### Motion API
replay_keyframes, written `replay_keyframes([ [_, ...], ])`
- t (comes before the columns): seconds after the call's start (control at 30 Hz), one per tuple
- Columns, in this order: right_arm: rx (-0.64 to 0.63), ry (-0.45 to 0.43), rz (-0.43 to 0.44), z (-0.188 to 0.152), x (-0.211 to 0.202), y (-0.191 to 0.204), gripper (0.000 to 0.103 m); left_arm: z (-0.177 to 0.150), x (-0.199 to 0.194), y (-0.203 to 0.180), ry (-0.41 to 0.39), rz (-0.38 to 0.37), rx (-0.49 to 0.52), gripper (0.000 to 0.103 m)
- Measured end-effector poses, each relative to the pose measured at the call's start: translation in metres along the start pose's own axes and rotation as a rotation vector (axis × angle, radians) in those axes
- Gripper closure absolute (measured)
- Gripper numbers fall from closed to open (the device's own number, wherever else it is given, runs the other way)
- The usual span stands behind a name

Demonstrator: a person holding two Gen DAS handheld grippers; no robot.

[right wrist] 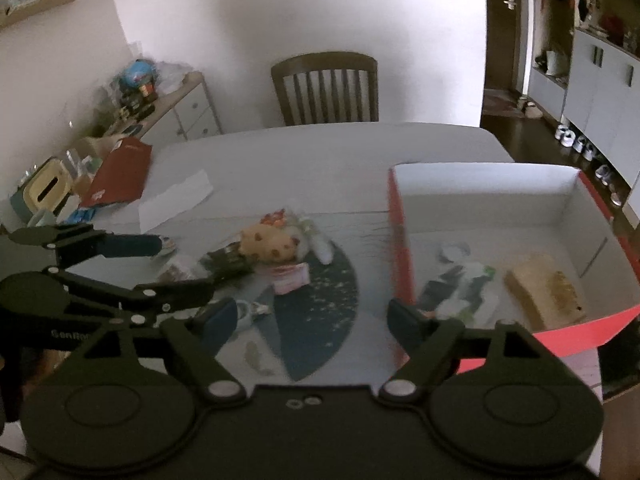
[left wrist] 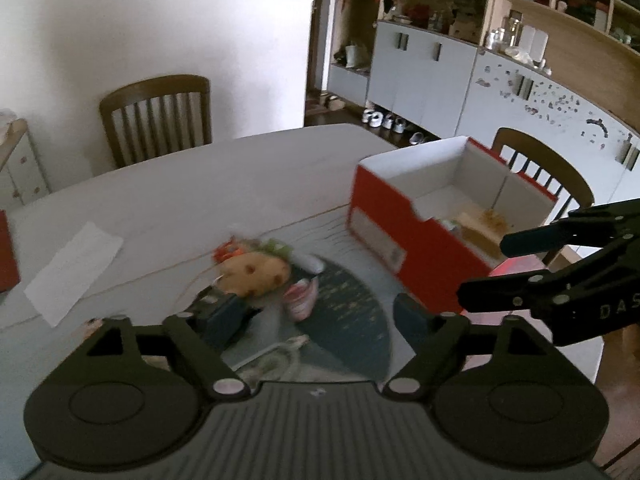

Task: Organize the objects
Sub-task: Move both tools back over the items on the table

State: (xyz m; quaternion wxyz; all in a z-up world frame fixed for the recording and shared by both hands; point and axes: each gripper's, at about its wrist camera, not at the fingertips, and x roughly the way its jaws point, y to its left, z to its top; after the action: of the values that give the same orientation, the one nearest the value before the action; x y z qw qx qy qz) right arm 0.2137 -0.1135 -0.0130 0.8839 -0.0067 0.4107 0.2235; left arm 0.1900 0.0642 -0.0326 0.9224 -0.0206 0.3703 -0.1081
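Note:
A pile of small things lies mid-table: a yellow spotted plush toy (left wrist: pixel 256 272) (right wrist: pixel 268 244), a pink packet (left wrist: pixel 300 296) (right wrist: pixel 290 278) and a white item (left wrist: pixel 308 262), partly on a dark round mat (left wrist: pixel 348 312) (right wrist: pixel 320 308). To the right stands an open red box (left wrist: pixel 384 216) (right wrist: pixel 400 240) with a white inside. It holds a tan block (right wrist: pixel 540 288) (left wrist: pixel 480 228) and a dark-and-green packet (right wrist: pixel 460 284). My left gripper (left wrist: pixel 318 316) (right wrist: pixel 182 267) hovers open near the pile, holding nothing. My right gripper (right wrist: pixel 312 320) (left wrist: pixel 486 268) is open by the box's near left corner, also holding nothing.
A white paper strip (left wrist: pixel 72 264) (right wrist: pixel 176 198) and a red folder (right wrist: pixel 120 178) lie at the table's left. A tissue box (right wrist: pixel 44 190) sits beyond them. Wooden chairs (left wrist: pixel 156 116) (left wrist: pixel 548 172) stand at the far and right sides. Cabinets (left wrist: pixel 440 64) line the right wall.

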Motion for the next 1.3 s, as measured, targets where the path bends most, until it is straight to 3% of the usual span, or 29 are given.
replay_keyframes([
  [0.1, -0.013, 0.008, -0.002, -0.003, 0.006, 0.016, 0.021, -0.009, -0.004, 0.018, 0.0, 0.0, -0.019, 0.011],
  [0.27, -0.027, 0.035, -0.001, -0.008, 0.02, 0.038, 0.021, -0.024, -0.007, 0.046, -0.002, 0.003, -0.039, 0.01],
  [0.37, -0.04, 0.053, -0.001, -0.011, 0.03, 0.05, 0.021, -0.034, -0.006, 0.062, 0.003, 0.009, -0.05, 0.0],
  [0.67, -0.095, 0.099, 0.006, -0.015, 0.066, 0.081, 0.021, -0.063, 0.015, 0.107, 0.075, 0.047, -0.096, 0.0],
  [0.87, -0.098, 0.127, -0.018, -0.015, 0.091, 0.096, 0.021, -0.072, 0.032, 0.131, 0.092, 0.112, -0.096, 0.0],
  [1.1, -0.01, 0.204, -0.059, -0.009, 0.136, 0.092, 0.021, -0.076, 0.057, 0.149, 0.115, 0.166, -0.088, 0.0],
  [1.3, 0.058, 0.232, -0.158, -0.005, 0.17, 0.089, 0.021, -0.078, 0.07, 0.151, 0.138, 0.182, -0.051, 0.0],
])
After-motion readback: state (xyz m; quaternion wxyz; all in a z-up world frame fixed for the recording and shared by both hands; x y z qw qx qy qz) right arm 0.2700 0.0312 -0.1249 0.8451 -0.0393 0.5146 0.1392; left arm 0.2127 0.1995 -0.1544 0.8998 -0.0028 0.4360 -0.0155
